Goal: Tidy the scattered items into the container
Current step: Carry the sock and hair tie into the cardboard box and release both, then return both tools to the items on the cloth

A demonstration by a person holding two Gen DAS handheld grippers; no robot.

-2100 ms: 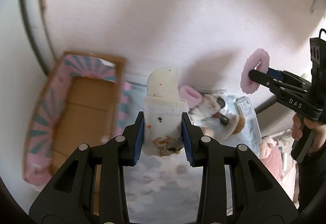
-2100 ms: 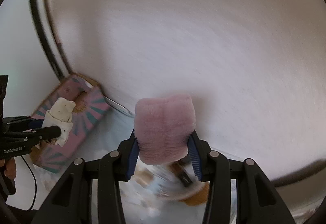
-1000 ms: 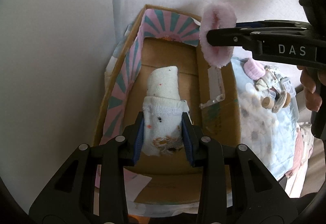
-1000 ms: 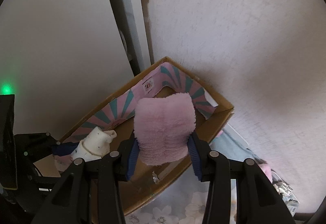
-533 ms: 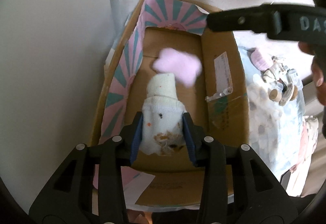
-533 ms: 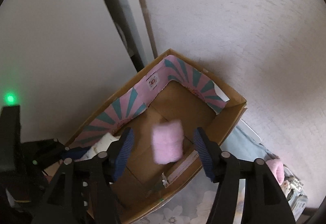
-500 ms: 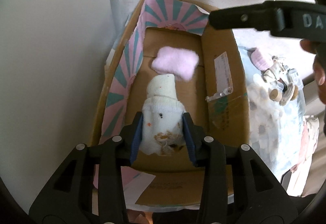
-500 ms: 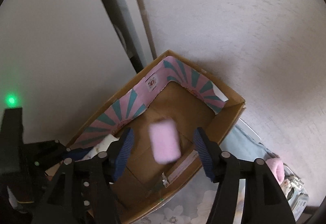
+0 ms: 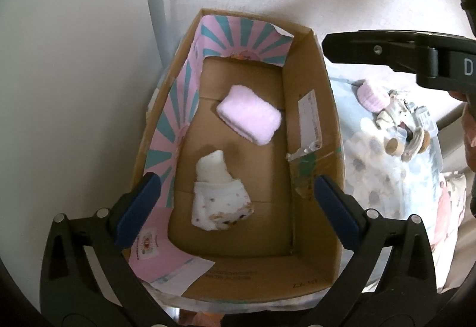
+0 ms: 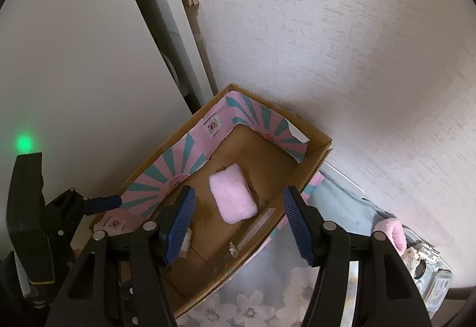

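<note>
The box (image 9: pixel 312 107) stands open-topped in a corner, one long wall close to a white panel (image 9: pixel 74 74), its far end near the textured wall (image 10: pixel 342 44). Its other long side borders a floral cloth (image 10: pixel 267 306). Pink-and-teal paper lines two inner walls; the floor is bare cardboard with free room around both items lying on it.

The left gripper (image 9: pixel 238 208) hangs above the near end of the box, its jaws just sprung wide apart, nothing pressed between the blue pads (image 9: pixel 138 209). The white sock (image 9: pixel 218 200) lies on the floor of the box below and between the fingers, touching neither (its cuff end is toward the camera). Beyond it, apart from it and nearer the far wall, lies the pink sock (image 9: pixel 250 114), flat and askew.

The right gripper (image 10: pixel 238 226) hovers over the box's cloth-side rim, jaws parted and empty; they have widened in the last second. The pink sock sits in the box below the gap between its fingers, clear of both pads.

Outside the box, on the cloth, another pink sock (image 9: pixel 373 95) rests beside a pile of small toys (image 9: pixel 401 136), near a clear tray (image 10: pixel 431 273).
</note>
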